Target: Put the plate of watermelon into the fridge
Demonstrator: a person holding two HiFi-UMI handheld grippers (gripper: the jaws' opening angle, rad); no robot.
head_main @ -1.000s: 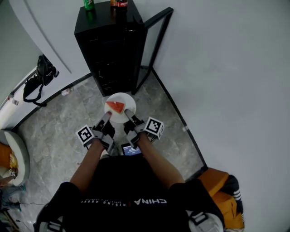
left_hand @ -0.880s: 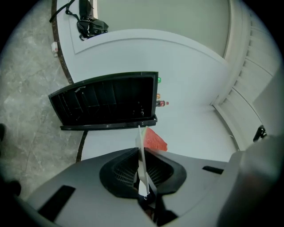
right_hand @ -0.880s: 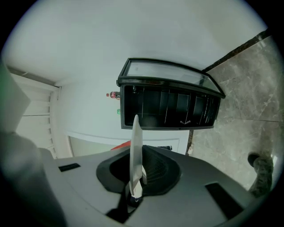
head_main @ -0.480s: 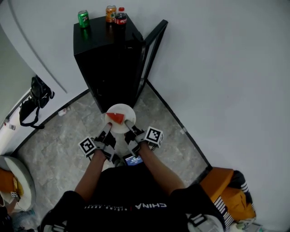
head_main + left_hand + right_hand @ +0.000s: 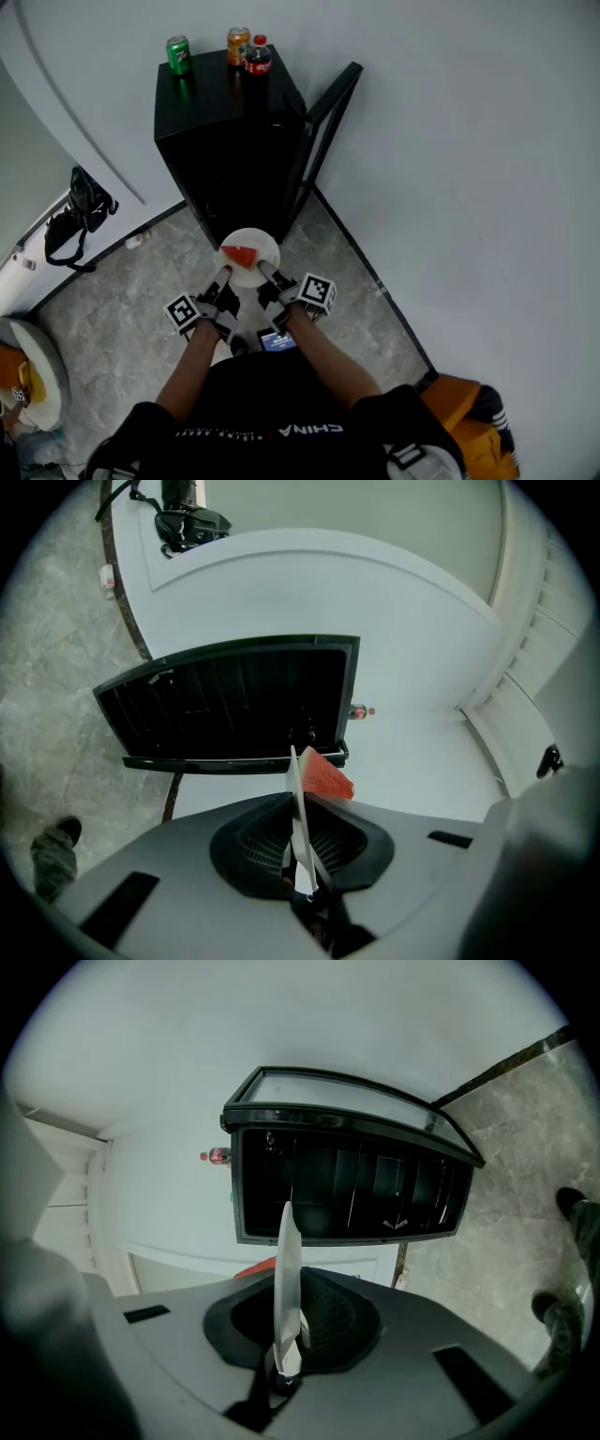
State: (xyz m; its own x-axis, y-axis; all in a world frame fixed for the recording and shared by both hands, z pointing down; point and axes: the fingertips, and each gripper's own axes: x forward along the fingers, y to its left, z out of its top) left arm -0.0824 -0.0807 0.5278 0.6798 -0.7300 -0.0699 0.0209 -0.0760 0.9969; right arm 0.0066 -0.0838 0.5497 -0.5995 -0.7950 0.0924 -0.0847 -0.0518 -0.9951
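A white plate [image 5: 251,253] with a red watermelon wedge [image 5: 242,255] is held level in front of a small black fridge [image 5: 230,141] whose door [image 5: 323,127] stands open. My left gripper [image 5: 223,274] is shut on the plate's near left rim and my right gripper [image 5: 263,269] is shut on its near right rim. Edge-on between the jaws, the plate [image 5: 298,827] shows in the left gripper view with the wedge [image 5: 324,776] beside it. In the right gripper view the plate [image 5: 286,1288] stands before the fridge's dark interior [image 5: 347,1190].
A green can [image 5: 178,54], an orange can [image 5: 238,44] and a cola bottle [image 5: 258,58] stand on the fridge top. A black bag [image 5: 73,211] lies on the marble floor at left. White walls close in behind and to the right. An orange bag [image 5: 464,403] sits at lower right.
The person has stepped back or raised the view slightly; the fridge top with its drinks now shows fully. Both grippers still hold the plate just before the fridge opening.
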